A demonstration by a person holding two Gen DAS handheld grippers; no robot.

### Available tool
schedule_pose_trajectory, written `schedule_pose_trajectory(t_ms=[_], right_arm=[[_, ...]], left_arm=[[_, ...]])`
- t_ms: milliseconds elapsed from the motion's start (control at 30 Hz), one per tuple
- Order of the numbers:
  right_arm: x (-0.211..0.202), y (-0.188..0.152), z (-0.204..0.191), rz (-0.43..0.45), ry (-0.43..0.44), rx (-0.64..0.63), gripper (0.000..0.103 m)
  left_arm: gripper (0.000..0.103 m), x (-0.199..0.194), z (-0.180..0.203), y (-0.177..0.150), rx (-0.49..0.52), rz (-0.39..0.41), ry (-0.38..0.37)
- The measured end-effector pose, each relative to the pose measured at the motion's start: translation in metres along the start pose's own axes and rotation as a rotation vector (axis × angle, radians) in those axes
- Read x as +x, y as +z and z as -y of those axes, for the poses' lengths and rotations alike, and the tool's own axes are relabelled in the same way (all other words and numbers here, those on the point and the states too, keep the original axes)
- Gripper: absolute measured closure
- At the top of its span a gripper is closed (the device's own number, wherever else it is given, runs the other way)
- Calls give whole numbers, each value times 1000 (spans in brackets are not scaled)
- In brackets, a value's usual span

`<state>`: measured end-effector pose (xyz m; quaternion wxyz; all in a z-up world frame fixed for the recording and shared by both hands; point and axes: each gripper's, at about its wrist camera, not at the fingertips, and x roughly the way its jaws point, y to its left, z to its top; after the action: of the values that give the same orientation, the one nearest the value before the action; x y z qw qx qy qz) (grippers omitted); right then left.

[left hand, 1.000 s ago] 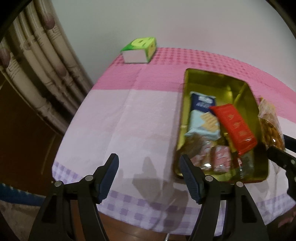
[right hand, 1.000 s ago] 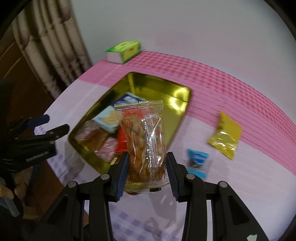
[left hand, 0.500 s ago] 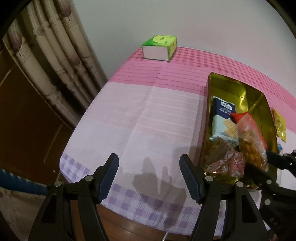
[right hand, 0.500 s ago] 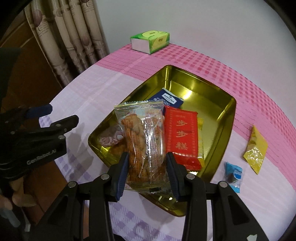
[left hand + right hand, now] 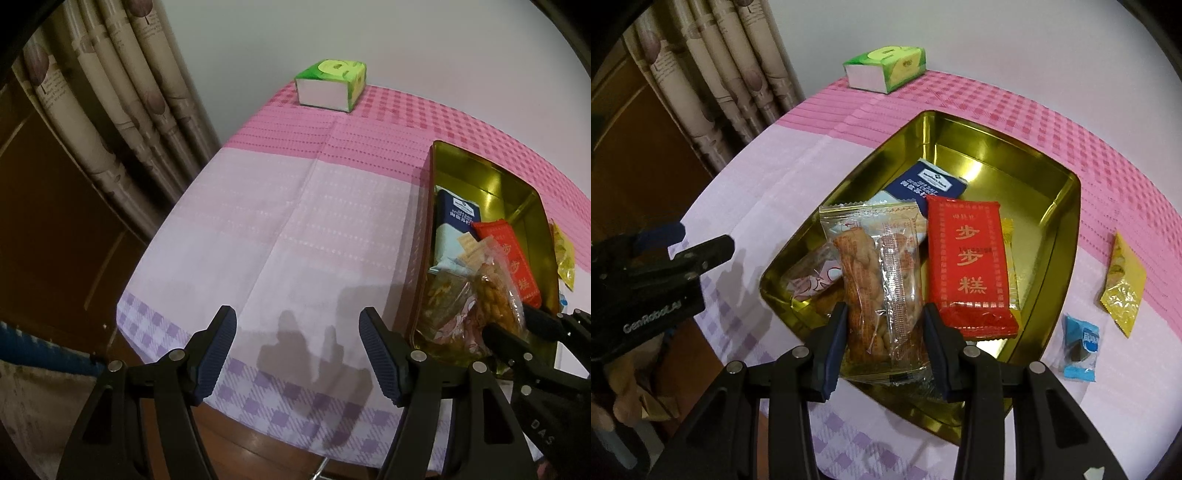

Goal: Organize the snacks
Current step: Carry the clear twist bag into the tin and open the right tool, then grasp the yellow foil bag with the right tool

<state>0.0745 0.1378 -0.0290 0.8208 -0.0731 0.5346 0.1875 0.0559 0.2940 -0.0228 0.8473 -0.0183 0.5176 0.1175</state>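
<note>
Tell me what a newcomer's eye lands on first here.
The shiny gold metal tray in the middle of the pink checked tablecloth, with a bright red snack packet lying inside. Just in front, the right gripper clamps a clear packet of fried twists over the tray's near end.

Ahead of your right hand-held gripper (image 5: 884,338): glossy, mirror-smooth gold metal tin (image 5: 1060,236). Between its ribbed matt plastic pads: clear, crinkled plastic snack wrapper (image 5: 882,280). Beneath: matt woven cloth (image 5: 783,162), creased, covering the counter. Left: paper-like patterned curtain (image 5: 713,74).
</note>
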Motion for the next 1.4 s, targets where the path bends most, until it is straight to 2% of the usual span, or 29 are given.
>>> schedule_pose_trajectory(t_ms=[233, 333, 400, 733, 900, 1133, 1400], right_arm=[[4, -2, -7, 2, -49, -59, 63], [3, -1, -7, -3, -39, -64, 60], [1, -2, -7, -2, -31, -66, 49], [-39, -6, -5, 74, -40, -93, 49], [-60, -12, 32, 105, -80, -19, 48], [-67, -27, 115, 89, -197, 124, 48], [-48, -24, 202, 66, -228, 310, 35]], left_arm=[[33, 1, -1, -1, -1, -3, -7], [33, 0, -1, 0, 0, -3, -6], [33, 1, 0, 0, -2, -7, -5], [32, 0, 2, -2, -1, 2, 2], [32, -3, 5, -2, 4, 8, 6], [32, -6, 11, -3, 20, 14, -2], [31, -7, 15, -4, 20, 23, 0]])
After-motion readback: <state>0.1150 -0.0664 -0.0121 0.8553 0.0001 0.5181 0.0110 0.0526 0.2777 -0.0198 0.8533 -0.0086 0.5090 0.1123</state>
